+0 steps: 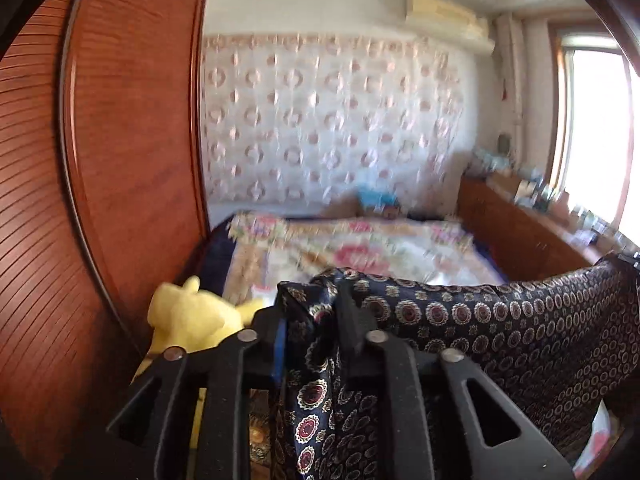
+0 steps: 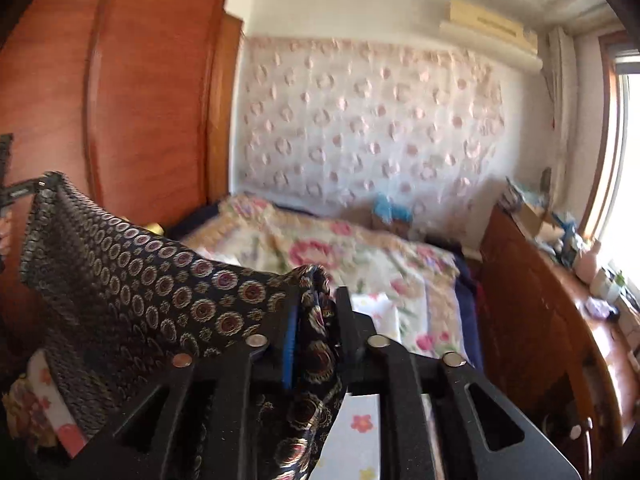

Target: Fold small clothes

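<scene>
- The left gripper (image 1: 310,312), angled slightly downward, has its fingers (image 1: 352,320) clamped on one corner of the dark patterned cloth (image 1: 500,320).
- The cloth hangs stretched above the bed (image 2: 360,256).
- The right gripper (image 2: 316,312), likewise tilted, pinches the opposite corner.

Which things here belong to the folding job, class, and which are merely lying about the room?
Belongs to the job:
- dark patterned cloth, stretched between the two grippers
- left gripper
- right gripper

Just lying about:
- yellow plush toy
- floral bedspread
- wooden wardrobe
- air conditioner
</scene>
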A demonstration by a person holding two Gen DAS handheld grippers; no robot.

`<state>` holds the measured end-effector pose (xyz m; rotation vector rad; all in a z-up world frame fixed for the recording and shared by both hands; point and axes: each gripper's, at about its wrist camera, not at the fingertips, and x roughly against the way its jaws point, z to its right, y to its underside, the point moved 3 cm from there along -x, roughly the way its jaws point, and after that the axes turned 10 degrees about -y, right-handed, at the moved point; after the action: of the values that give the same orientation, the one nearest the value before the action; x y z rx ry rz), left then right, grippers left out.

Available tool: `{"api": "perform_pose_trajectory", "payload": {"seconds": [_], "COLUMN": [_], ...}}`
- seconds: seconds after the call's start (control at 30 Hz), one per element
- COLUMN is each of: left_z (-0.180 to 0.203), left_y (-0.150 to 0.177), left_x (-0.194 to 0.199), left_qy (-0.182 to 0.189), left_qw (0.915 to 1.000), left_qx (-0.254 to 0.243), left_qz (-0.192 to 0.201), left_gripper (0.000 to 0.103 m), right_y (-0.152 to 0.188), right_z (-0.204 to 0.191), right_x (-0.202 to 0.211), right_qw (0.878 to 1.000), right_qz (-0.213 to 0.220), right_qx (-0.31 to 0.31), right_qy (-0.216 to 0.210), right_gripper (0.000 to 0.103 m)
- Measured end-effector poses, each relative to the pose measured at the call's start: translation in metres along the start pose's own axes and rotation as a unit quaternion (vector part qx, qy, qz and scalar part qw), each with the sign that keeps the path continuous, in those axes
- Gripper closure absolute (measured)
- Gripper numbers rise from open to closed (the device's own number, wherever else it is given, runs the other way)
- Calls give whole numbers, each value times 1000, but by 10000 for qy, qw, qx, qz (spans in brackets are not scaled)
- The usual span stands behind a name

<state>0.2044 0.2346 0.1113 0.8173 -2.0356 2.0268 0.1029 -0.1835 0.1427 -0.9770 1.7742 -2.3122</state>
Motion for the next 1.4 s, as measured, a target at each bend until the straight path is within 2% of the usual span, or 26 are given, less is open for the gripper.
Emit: {"api": "perform_pose_trajectory", "payload": {"seconds": [0.03,0.07,0.13,0.17,0.23,0.3,0.33,0.4,0.5,0.63,0.93,1.07,1.1,1.13,1.2,1.27,1.4], "left_z": [6,12,21,25,30,36,37,40,41,41,30,22,20,19,16,13,9], "left_y": [7,19,39,51,71,87,95,110,127,144,172,173,174,173,172,172,170], "left_x": [-12,-26,-42,-47,-51,-46,-44,-39,-34,-31,-33,-31,-30,-30,-32,-34,-38], "left_qy": [-52,-45,97,162,218,280,329,403,475,462,330,241,222,205,164,120,20], "left_qw": [9999,9995,9984,9976,9966,9960,9957,9947,9940,9938,9927,9936,9937,9939,9940,9942,9944], "left_qx": [-83,-192,-304,-328,-396,-419,-419,-442,-391,-333,-242,-204,-200,-194,-184,-183,-171], "left_qz": [-104,-242,-458,-582,-682,-732,-763,-841,-903,-950,-1131,-1087,-1077,-1067,-1063,-1057,-1040], "left_gripper": [66,62,60,59,39,28,27,26,25,25,25,25,25,25,25,25,25], "right_y": [8,15,34,44,56,67,77,82,112,137,153,155,154,152,152,149,123], "right_z": [4,6,10,9,4,-2,-10,-2,-20,19,65,75,75,74,69,62,54], "right_x": [-22,-38,-63,-69,-82,-88,-87,-91,-79,-72,-104,-120,-121,-121,-120,-119,-95], "right_qw": [9995,9984,9956,9949,9939,9932,9934,9933,9931,9914,9762,9688,9701,9718,9733,9763,9799], "right_qz": [-253,-440,-697,-722,-785,-887,-918,-971,-1036,-1158,-1824,-2001,-1970,-1943,-1908,-1794,-1188], "right_qx": [-100,-206,-454,-546,-725,-726,-674,-620,-545,-613,-1121,-1465,-1416,-1334,-1264,-1181,-1366], "right_qy": [173,274,437,449,282,190,162,94,-33,-21,337,42,50,26,-179,-261,-837], "right_gripper": [74,73,69,69,69,69,69,69,69,68,68,69,76,88,98,100,101]}}
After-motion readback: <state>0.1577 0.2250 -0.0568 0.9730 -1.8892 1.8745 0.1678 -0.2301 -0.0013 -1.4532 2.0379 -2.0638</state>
